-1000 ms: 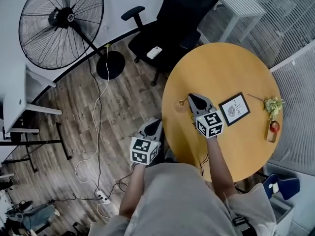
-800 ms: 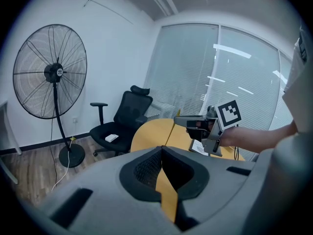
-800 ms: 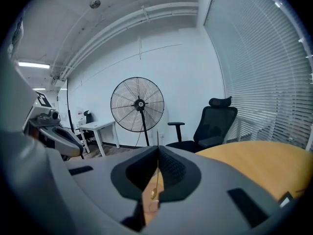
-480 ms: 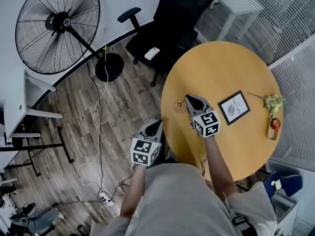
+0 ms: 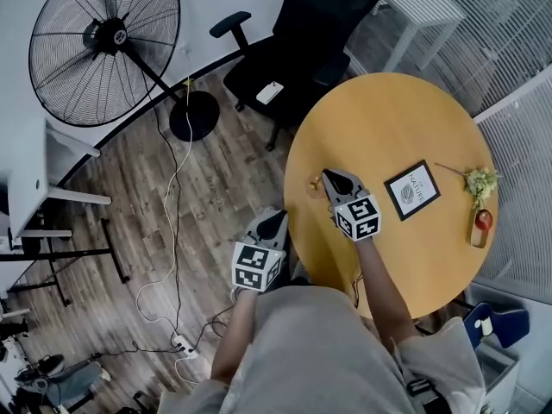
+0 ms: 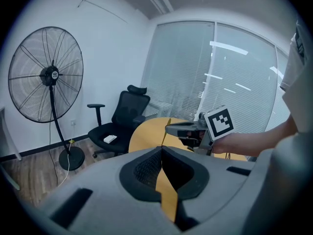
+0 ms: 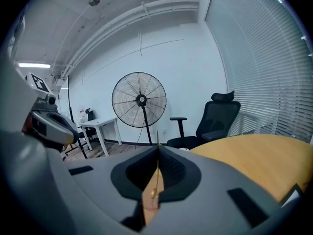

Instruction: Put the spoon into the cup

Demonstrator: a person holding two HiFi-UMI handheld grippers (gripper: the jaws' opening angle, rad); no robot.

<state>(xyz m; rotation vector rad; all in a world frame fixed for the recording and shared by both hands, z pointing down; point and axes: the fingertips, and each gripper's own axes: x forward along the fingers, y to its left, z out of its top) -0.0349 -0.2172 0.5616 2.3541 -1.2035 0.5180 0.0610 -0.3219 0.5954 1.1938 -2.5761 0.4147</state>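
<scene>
**A:** Now, head view first: what do we log?

**B:** Our right gripper [image 5: 329, 179] is over the round yellow wooden table [image 5: 388, 119]. Its tips are just beside what we take for a small clear cup [image 5: 315, 183] near the table's left edge. Our left gripper [image 5: 275, 219] hangs off the table, above the wood floor.

**A:** Left gripper view?

**B:** Its jaws are pressed together at the tips, with nothing between them. Across from it we see the right gripper reaching in over the table edge.

**A:** Right gripper view?

**B:** Jaws are closed on the thin gold metal spoon [image 7: 156, 170]. It stands edgewise in the slit, one end poking past the tips. The cup does not show here.

**A:** Handling notes?

**B:** We judge the spoon light, stiff and slick. Pinched along so narrow a shaft it could pivot or slide, so a firm hold near the middle suits it. The cup looks small and light, probably fragile, and would tip easily if the spoon knocks its rim. We would want the free end well inside the mouth before the jaws part.
</scene>
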